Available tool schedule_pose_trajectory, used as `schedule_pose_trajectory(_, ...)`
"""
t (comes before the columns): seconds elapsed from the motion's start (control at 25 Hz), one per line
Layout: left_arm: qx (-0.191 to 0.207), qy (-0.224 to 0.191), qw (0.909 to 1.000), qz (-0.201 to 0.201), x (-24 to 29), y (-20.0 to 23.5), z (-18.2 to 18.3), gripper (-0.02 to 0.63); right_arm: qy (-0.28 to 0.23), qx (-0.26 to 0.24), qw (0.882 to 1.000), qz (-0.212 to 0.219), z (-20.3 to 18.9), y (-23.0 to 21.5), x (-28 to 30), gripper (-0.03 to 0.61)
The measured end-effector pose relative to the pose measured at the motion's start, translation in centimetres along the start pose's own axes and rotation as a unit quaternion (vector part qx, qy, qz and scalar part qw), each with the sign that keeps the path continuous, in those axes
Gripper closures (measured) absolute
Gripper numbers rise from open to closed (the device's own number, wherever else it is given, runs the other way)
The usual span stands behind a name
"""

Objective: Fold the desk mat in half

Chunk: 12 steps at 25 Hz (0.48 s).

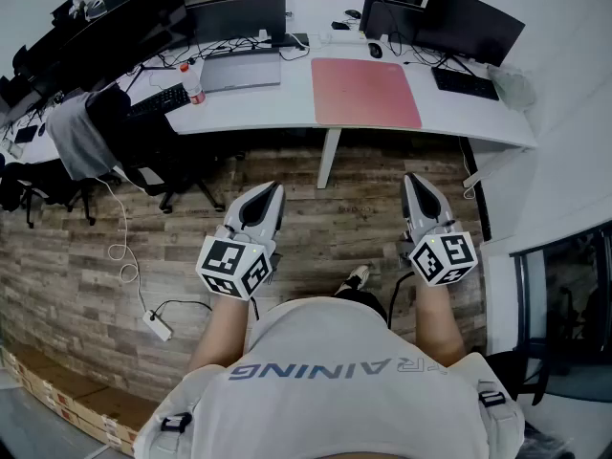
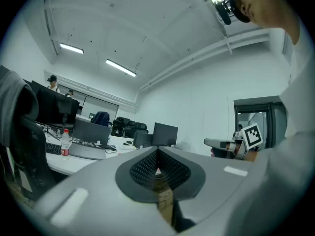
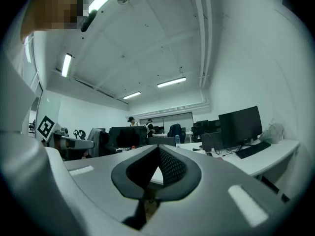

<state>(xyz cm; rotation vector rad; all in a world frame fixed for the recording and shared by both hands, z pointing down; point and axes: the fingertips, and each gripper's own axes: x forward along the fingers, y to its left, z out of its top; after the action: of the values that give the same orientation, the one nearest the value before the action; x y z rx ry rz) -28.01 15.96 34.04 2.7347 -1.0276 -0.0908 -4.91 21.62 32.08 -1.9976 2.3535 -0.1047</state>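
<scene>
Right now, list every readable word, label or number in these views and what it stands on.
"AINING": upside down on the person's shirt; the letters before it are too faint.
Bottle label: too small to read.
Marker cubes: square patterns only, no words.

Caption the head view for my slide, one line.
Left gripper and right gripper, both shut, held short of white desk bearing unfolded pink rectangular desk mat.

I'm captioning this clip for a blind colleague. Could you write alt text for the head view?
A pink desk mat lies flat, unfolded, on a white desk. The person stands back on the wood floor, holding the left hand-held gripper and right hand-held gripper level, both shut and empty. A laptop and a bottle sit left of the mat.
</scene>
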Motion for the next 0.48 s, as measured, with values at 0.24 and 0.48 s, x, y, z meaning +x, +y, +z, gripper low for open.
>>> schedule_pose_trajectory(0.24,-0.013,0.011,0.9998,0.003,-0.5,0.4,-0.9,0.614,0.016,-0.01,1.0,0.009,-0.7,0.8,0.2,0.563)
schedule_pose_trajectory(0.48,-0.02,0.019,0.9996,0.002,-0.6,0.3,-1.6,0.614,0.029,-0.008,0.999,0.016,-1.7,1.4,0.2,0.563)
